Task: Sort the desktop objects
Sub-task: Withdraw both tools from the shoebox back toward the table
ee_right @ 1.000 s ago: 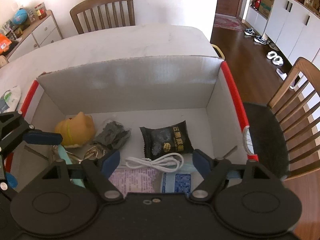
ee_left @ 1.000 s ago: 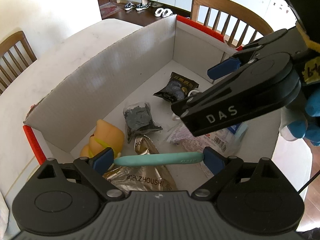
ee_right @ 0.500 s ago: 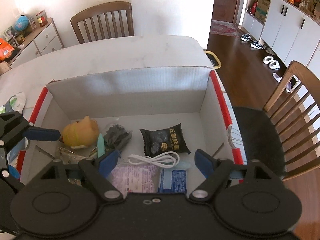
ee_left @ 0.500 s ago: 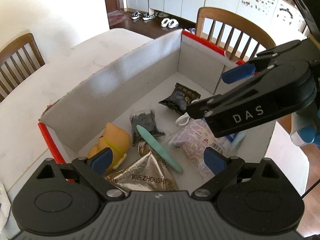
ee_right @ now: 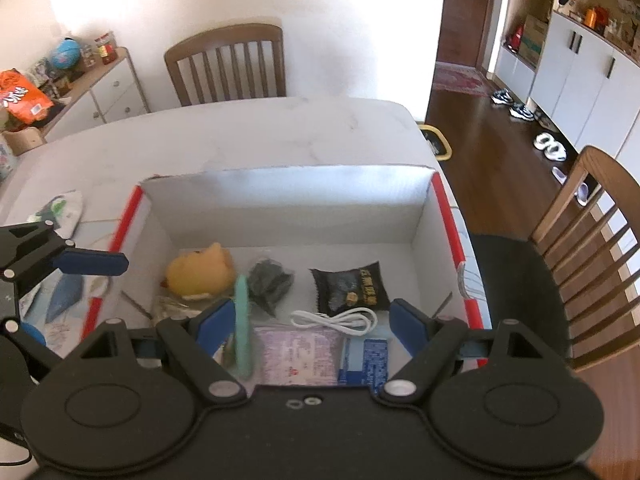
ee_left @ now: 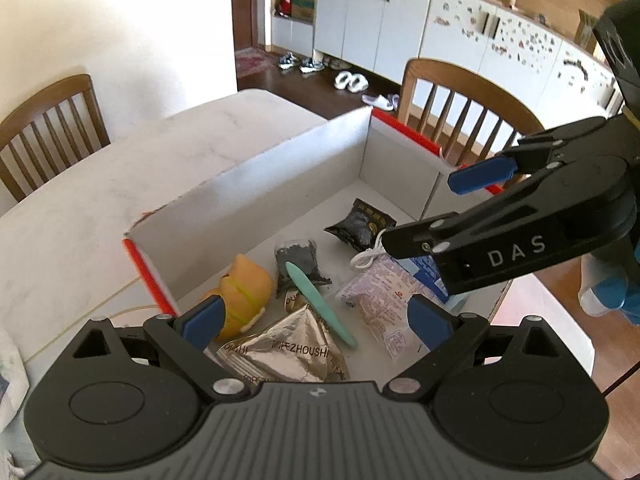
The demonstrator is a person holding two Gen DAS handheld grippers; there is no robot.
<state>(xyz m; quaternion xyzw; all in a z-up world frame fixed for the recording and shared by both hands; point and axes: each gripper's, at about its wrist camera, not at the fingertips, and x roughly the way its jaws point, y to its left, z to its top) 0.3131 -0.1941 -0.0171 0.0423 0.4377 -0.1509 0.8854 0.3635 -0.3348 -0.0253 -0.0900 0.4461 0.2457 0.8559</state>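
Item: teal pen (ee_left: 320,303), inside cardboard box (ee_left: 248,192), lying across foil packet (ee_left: 288,354). Likely light, stiff, slippery; grasp mid-barrel. Left gripper (ee_left: 314,320) and right gripper (ee_right: 312,322): both wide, empty.

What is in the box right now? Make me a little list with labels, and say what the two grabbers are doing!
box: white cardboard box with red edges, on a pale table
toy: orange duck at the left end
stick: teal stick lying across the silver foil packet
snacks: clear bag of dark bits, black packet
cable: white cable coiled in front of the black packet
papers: pink printed packet, blue-and-white packet
left gripper: open, empty, above the box
right gripper: open, empty, above the box
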